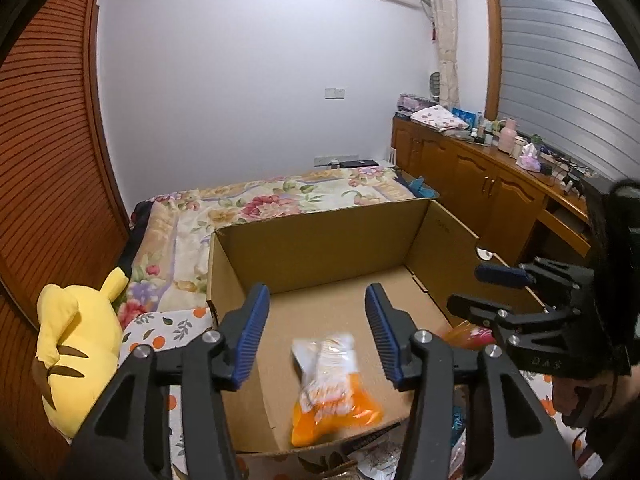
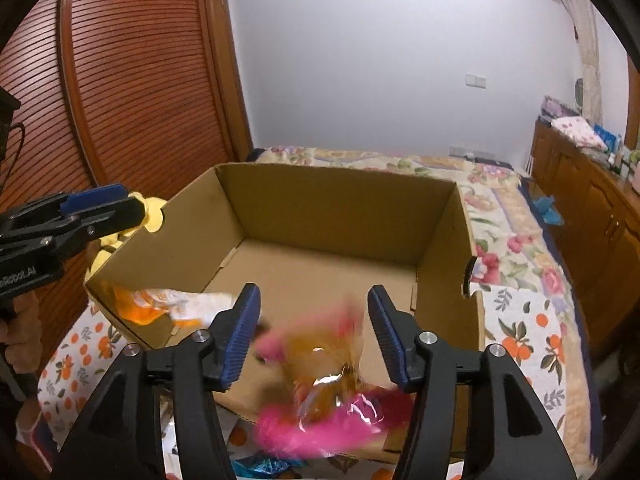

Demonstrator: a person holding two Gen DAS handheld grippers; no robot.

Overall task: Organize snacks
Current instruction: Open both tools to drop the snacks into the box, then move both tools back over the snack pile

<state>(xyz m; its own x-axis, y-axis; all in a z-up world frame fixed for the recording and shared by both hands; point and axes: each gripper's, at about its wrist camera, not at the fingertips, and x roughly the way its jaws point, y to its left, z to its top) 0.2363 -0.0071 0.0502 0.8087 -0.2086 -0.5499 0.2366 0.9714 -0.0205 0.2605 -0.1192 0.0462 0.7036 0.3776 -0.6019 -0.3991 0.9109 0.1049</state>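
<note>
An open cardboard box (image 1: 320, 240) stands on the bed; it also shows in the right wrist view (image 2: 340, 200). My left gripper (image 1: 314, 312) is open above the box's near left part; an orange and white snack bag (image 1: 332, 392), blurred, is below it inside the box, and shows in the right wrist view (image 2: 160, 304). My right gripper (image 2: 314, 316) is open above the box's near right part; a pink and amber snack bag (image 2: 332, 392), blurred, is below it, free of the fingers. The right gripper also shows in the left wrist view (image 1: 480, 288).
A yellow plush toy (image 1: 76, 344) lies left of the box. More snack wrappers (image 2: 260, 466) lie on the bedspread in front of the box. Wooden cabinets (image 1: 480, 184) with clutter line the right wall. A slatted wooden wardrobe (image 2: 132, 80) stands at left.
</note>
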